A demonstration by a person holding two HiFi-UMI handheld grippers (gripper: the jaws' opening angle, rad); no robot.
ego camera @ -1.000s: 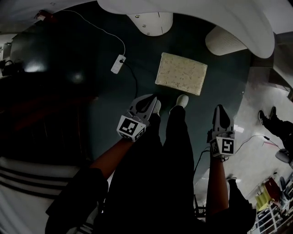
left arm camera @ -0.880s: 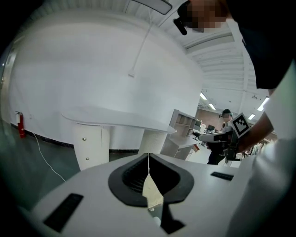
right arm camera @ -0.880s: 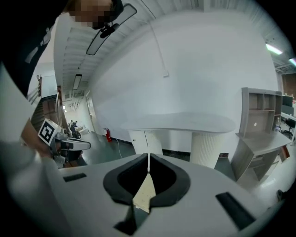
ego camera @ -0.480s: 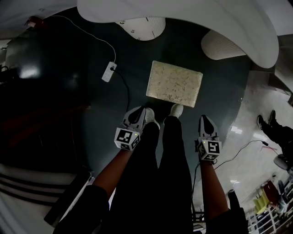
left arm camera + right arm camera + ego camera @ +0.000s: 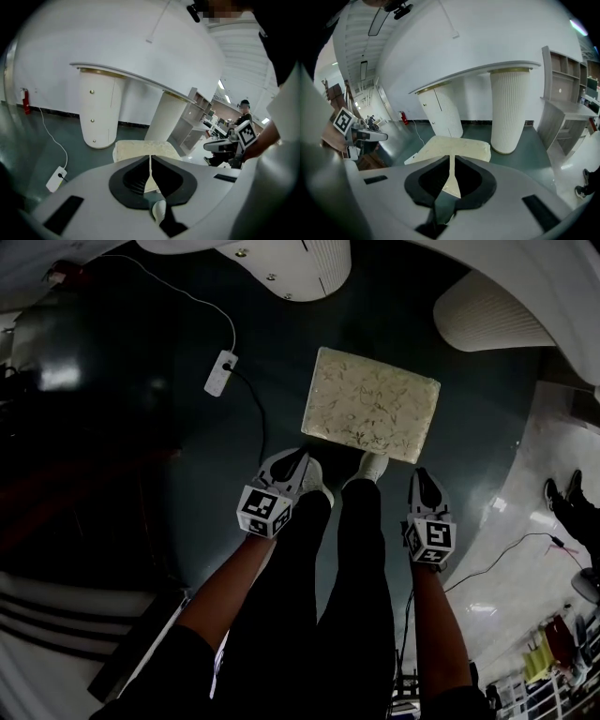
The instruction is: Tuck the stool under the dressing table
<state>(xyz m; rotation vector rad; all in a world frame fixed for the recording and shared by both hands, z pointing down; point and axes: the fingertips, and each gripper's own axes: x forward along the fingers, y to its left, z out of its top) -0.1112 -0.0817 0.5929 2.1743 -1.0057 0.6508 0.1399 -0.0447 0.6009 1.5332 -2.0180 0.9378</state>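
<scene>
2 arms reaching forward and down, left gripper (image 5: 298, 457) and right gripper (image 5: 422, 476) both tipped toward the dark floor (image 5: 141, 474), both jaws shut tight on nothing, cream stool (image 5: 370, 404) just ahead of the shoes (image 5: 373, 465), out in front of the white dressing table (image 5: 302, 263)

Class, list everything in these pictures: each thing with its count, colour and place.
stool: one, cream top, on the floor at the person's feet
dressing table: one, white, beyond the stool
power strip: one, white, on the floor left of the stool
fire extinguisher: one, red, by the wall
shelves: one unit, pale, right of the table
floor: dark green
legs: two, black trousers
left gripper: one, grey, shut, empty
right gripper: one, grey, shut, empty
</scene>
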